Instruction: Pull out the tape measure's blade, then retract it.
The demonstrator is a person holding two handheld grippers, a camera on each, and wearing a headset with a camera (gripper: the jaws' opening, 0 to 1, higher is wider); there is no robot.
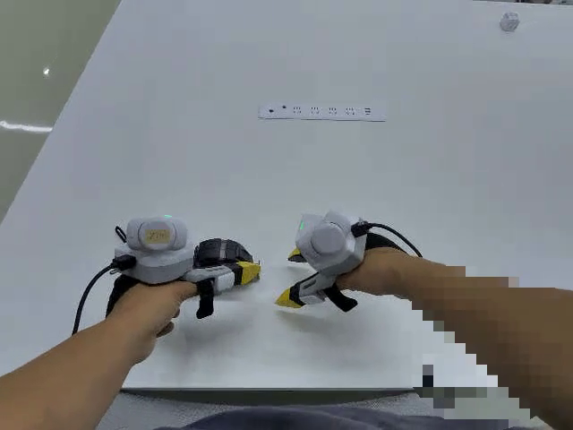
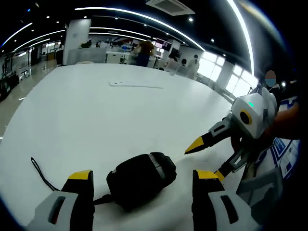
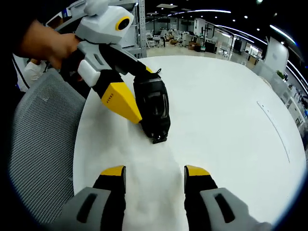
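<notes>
Black round-cased tape measure (image 2: 142, 179) sits on the white tabletop (image 1: 358, 54), near its front edge, between the left gripper (image 2: 143, 176) jaws: spread, gaps both sides. Right gripper (image 3: 155, 171) jaws spread, empty, aimed at it, well apart.

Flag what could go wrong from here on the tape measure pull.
1. The left hand-held gripper straddles the tape measure with gaps on both sides. If the pull starts before it clamps, the tape measure would likely slide on the smooth table.
2. The right hand-held gripper is open and short of the tape measure, so a grab at its narrow end may slip.
3. The strap lies beside a left jaw and could snag.
</notes>
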